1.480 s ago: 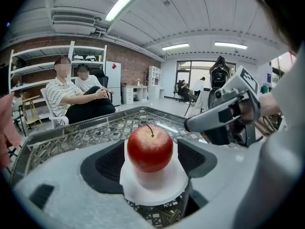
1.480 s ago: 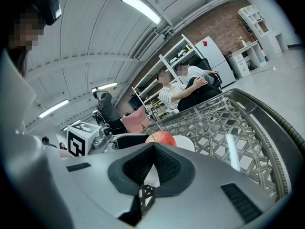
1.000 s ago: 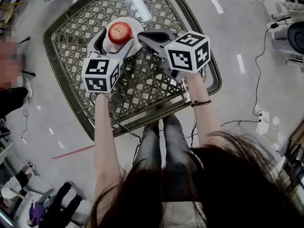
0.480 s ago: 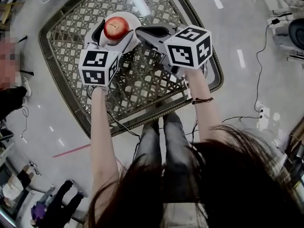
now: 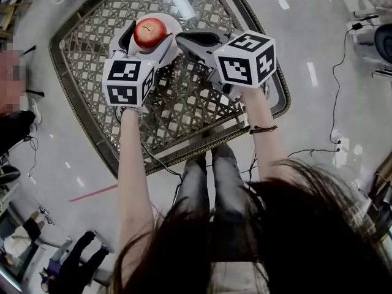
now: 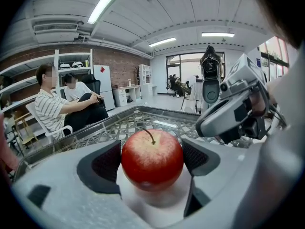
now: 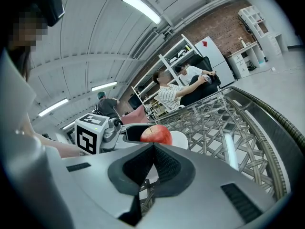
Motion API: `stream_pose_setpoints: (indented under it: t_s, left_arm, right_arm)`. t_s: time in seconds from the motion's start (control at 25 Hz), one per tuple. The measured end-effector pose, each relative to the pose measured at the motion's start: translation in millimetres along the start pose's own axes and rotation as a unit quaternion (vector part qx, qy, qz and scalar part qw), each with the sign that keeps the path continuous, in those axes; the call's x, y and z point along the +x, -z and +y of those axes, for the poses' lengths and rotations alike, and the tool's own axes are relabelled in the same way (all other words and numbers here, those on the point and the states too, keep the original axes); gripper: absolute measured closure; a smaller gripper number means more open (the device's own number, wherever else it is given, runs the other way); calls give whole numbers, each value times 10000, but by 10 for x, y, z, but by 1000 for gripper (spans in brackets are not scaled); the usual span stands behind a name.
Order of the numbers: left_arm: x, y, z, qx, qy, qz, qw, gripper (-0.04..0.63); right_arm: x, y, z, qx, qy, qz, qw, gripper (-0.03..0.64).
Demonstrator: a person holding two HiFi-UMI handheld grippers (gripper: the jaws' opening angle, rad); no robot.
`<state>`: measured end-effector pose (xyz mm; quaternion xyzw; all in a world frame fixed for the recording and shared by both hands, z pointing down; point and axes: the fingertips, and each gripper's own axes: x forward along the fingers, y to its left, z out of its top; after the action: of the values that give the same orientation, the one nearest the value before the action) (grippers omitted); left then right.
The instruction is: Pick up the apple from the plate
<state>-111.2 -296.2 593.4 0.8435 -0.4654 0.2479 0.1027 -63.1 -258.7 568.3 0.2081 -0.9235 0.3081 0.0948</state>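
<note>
Red, glossy round apple (image 5: 150, 32) sits on the small white plate (image 5: 173, 23), up on the woven wicker table (image 5: 184, 103). Our grey left gripper (image 6: 152, 161) has its jaws spread either side of it, pads just beside the skin, no squeeze yet we reckon. The grey right gripper (image 7: 153, 168) is closed on nothing, nearby. The apple looks firm but smooth and bruisable, so we'd pinch gently across the widest part. Its underside and most of the plate are hidden.
</note>
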Motion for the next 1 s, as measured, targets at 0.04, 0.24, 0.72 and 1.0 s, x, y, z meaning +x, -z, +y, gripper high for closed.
stream_pose_setpoints:
  t_s: [0.04, 0.24, 0.72, 1.0]
  left_arm:
    - [0, 1, 1, 7, -6, 9, 10000, 196]
    - [-3, 13, 5, -29, -30, 21, 10000, 196]
    - [-33, -28, 20, -131, -65, -43, 9999, 196]
    - [-135, -77, 31, -318, -112, -134, 9993, 196]
  right_arm:
    - [0, 0, -2, 2, 0, -3, 10000, 607]
    - [-1, 11, -12, 14, -8, -6, 10000, 607]
    - [7, -31, 7, 25, -30, -29, 10000, 607]
    - [-67, -69, 28, 51, 6, -38, 10000, 607]
